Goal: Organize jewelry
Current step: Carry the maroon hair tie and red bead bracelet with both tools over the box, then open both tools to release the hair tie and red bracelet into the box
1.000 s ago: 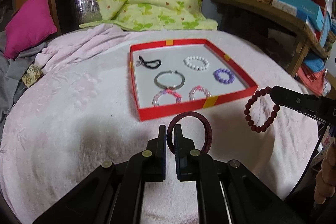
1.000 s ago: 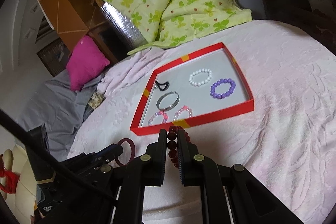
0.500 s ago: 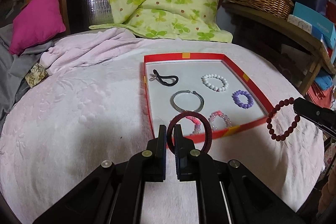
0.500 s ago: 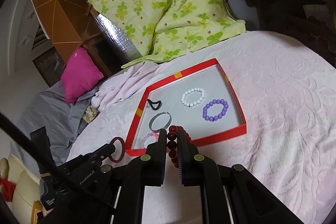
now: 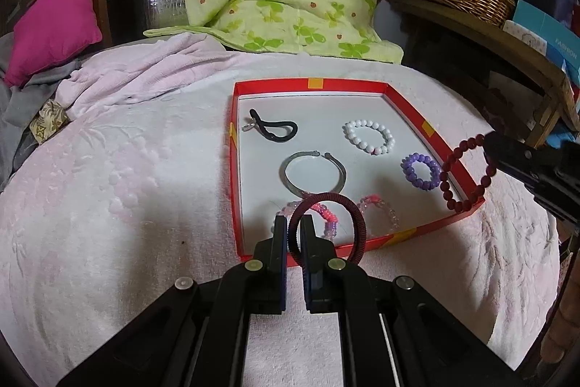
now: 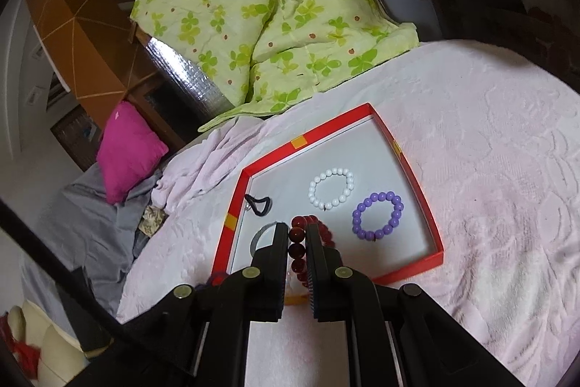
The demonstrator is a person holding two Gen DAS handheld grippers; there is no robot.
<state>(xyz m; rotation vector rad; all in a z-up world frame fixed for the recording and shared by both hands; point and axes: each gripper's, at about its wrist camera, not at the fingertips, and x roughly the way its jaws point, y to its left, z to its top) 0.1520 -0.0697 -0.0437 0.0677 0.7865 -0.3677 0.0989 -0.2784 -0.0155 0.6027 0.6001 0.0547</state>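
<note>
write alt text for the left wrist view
The left gripper holds a dark red ring bracelet over the near edge of a red tray of bracelets on a pink blanket; at right, the right gripper holds a dark red beaded bracelet.

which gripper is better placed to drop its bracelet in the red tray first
Right, probably. The right gripper holds the dark red bead bracelet over the red tray, beside the purple one. The left gripper holds its maroon band at the tray's near wall.
</note>
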